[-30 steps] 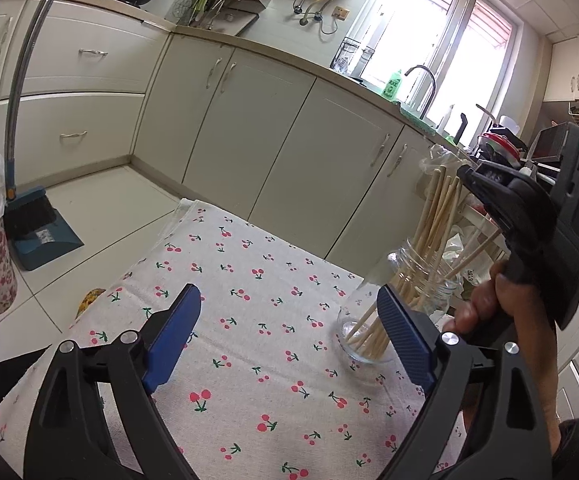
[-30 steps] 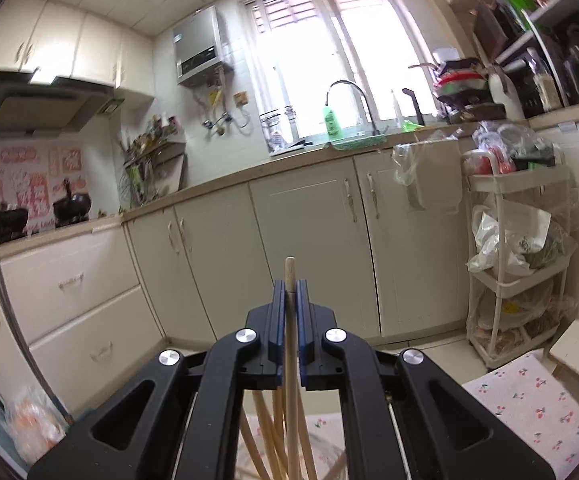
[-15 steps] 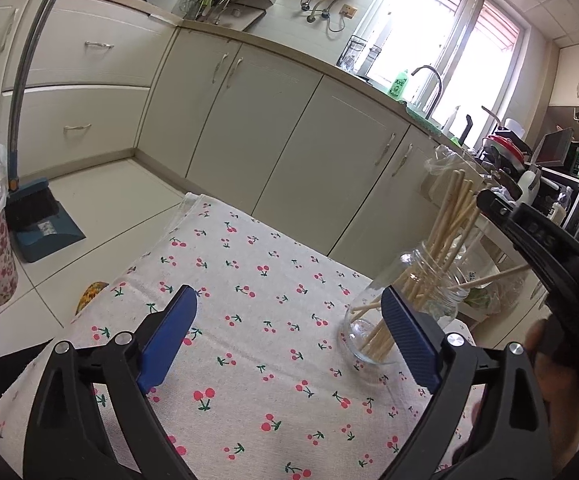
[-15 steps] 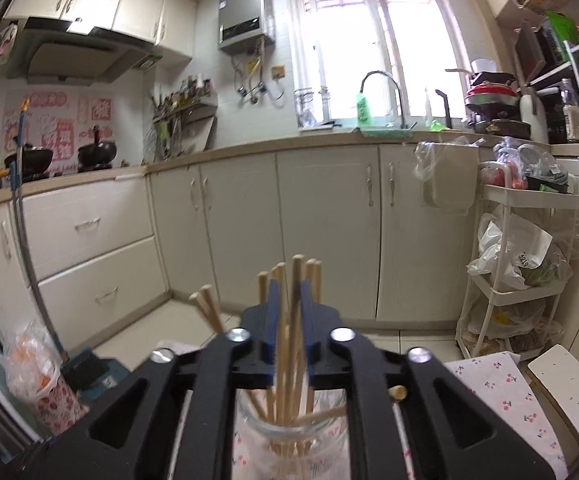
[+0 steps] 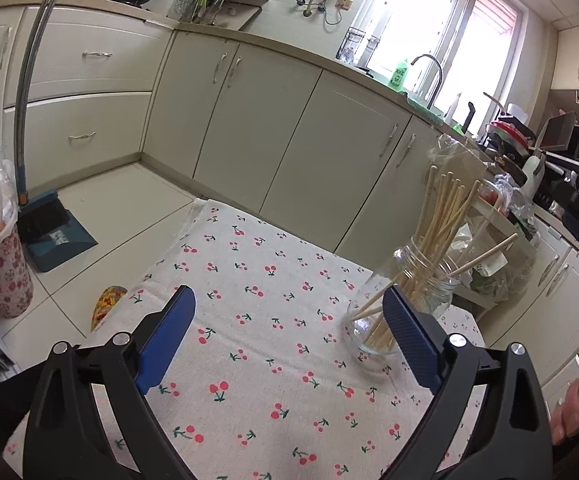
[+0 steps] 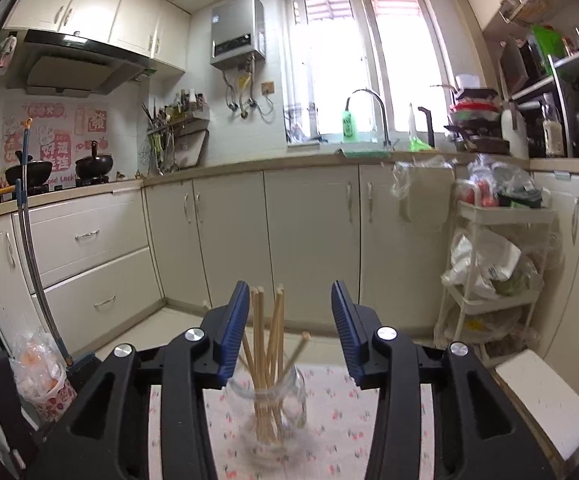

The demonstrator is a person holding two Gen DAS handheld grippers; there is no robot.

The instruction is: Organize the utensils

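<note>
A: Where do the utensils stand?

B: The pale wooden chopsticks [image 5: 441, 232] are bundled in the clear glass jar [image 5: 405, 300], which sits upright on the white cherry-print tablecloth [image 5: 257, 320] near its right edge. Most sticks lean together; one [image 5: 489, 254] slants far out to the right.

A: And the left gripper [image 5: 289, 340]?

B: Its blue-padded jaws are spread wide with nothing between them, low over the cloth. The right-hand pad overlaps the jar's base in the left wrist view; contact cannot be told.

A: The right gripper [image 6: 287, 336]?

B: It holds nothing either, jaws parted, hovering above the jar [image 6: 267, 412], with the chopstick tips [image 6: 267, 320] showing in the gap between its pads.
</note>
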